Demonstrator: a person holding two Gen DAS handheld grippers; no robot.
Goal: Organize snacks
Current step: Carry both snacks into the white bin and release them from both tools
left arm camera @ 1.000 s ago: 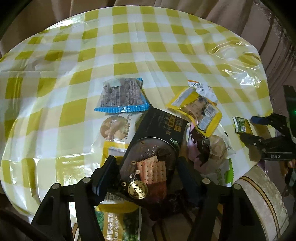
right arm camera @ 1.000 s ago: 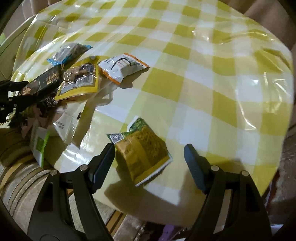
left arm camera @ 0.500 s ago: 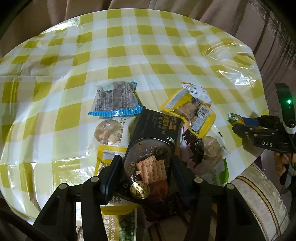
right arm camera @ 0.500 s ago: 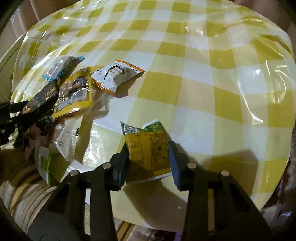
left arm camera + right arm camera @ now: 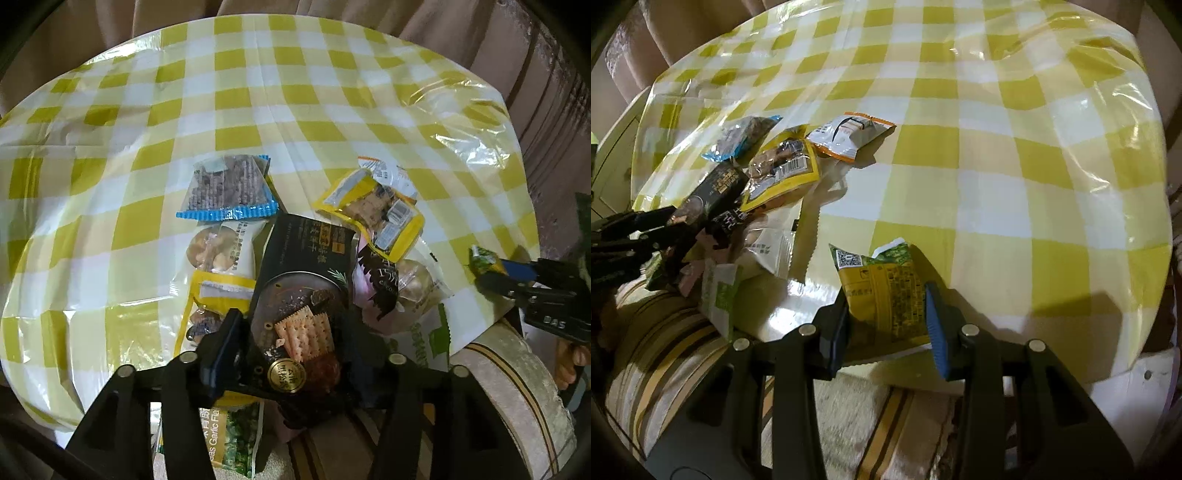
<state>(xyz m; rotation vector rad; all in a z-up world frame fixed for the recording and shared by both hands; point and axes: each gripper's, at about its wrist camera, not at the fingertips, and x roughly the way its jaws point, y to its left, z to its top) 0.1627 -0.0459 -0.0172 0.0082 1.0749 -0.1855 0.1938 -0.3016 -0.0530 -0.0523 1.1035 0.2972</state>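
Note:
My left gripper (image 5: 291, 332) is shut on a black cracker packet (image 5: 306, 273) and holds it over a heap of snack packets at the table's near edge. My right gripper (image 5: 888, 314) is shut on a green and yellow snack packet (image 5: 882, 288), lifted just off the near edge of the table. In the left wrist view the right gripper (image 5: 491, 267) shows at the far right with that packet (image 5: 482, 258) in its tips. In the right wrist view the left gripper (image 5: 670, 221) shows at the left with the black packet (image 5: 716, 188).
The round table has a yellow checked cloth (image 5: 258, 92) under clear plastic. A blue-edged packet (image 5: 227, 188), a yellow packet (image 5: 376, 214), an orange-edged white packet (image 5: 849, 136) and several others lie near the left gripper. A striped cushion (image 5: 665, 332) lies below the table edge.
My right gripper closed on the green and yellow packet and lifted it back off the table. My left gripper drew back slightly with the black packet.

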